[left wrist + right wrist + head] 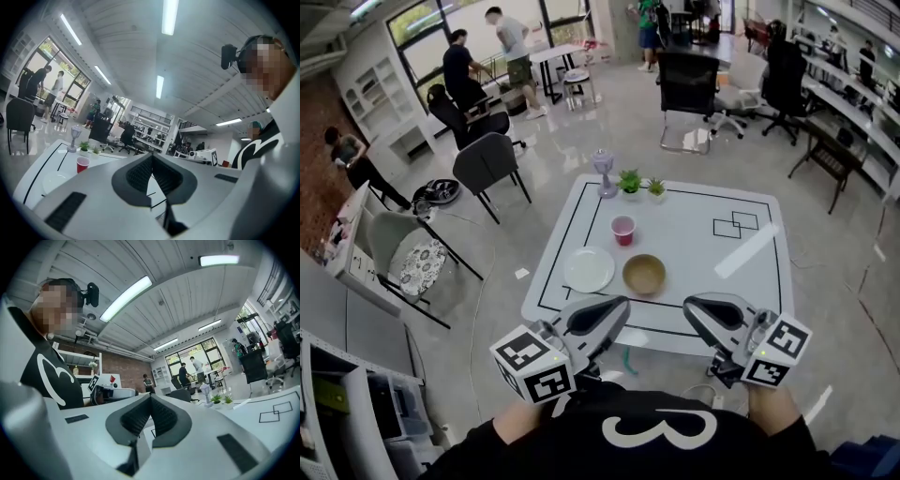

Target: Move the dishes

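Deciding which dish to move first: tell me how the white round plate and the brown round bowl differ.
The white round plate is flat and shallow; the brown round bowl is deeper, with raised walls. The plate looks wider than the bowl. The plate lies left of the bowl. Both sit empty and upright on the white table.

a glossy grey floor [581,141] spread beneath black office chairs [687,84]. tall windows [441,23] lit the far end, a brick wall [311,150] stood left, and strip lights [169,16] ran overhead.
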